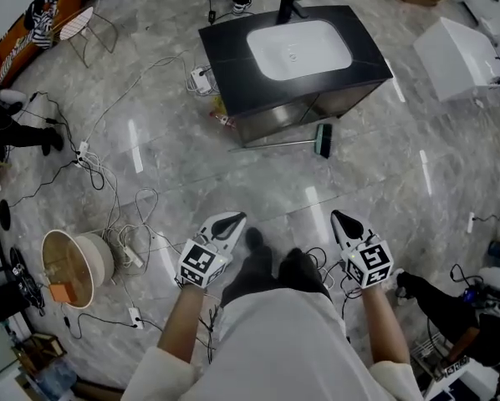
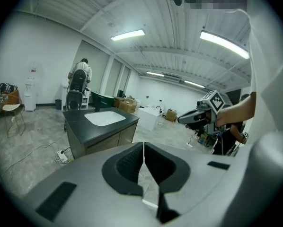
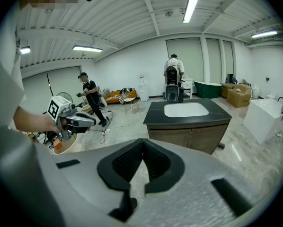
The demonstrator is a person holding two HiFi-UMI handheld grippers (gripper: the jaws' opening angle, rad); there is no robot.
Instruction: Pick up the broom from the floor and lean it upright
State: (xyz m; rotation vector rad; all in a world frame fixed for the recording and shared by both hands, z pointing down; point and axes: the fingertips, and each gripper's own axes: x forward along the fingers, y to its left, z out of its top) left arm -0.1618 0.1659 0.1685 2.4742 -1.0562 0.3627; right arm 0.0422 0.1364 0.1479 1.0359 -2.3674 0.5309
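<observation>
The broom (image 1: 283, 144) lies flat on the marble floor in the head view, against the front of the dark sink cabinet (image 1: 350, 69). Its thin handle points left and its green head (image 1: 323, 139) lies at the right. My left gripper (image 1: 233, 218) and right gripper (image 1: 338, 216) hover side by side in front of my body, well short of the broom and touching nothing. Both point towards the cabinet. In the left gripper view the left gripper (image 2: 143, 150) has its pads together with nothing between them. The right gripper (image 3: 142, 157) is likewise shut and empty in its own view.
White cables and power strips (image 1: 108, 174) trail over the floor at the left, by a round wooden tub (image 1: 74, 266). A white box (image 1: 459, 57) stands at the far right and a chair (image 1: 76, 25) at the far left. My shoes (image 1: 271, 266) stand between the grippers. Two people (image 3: 89, 98) stand farther back.
</observation>
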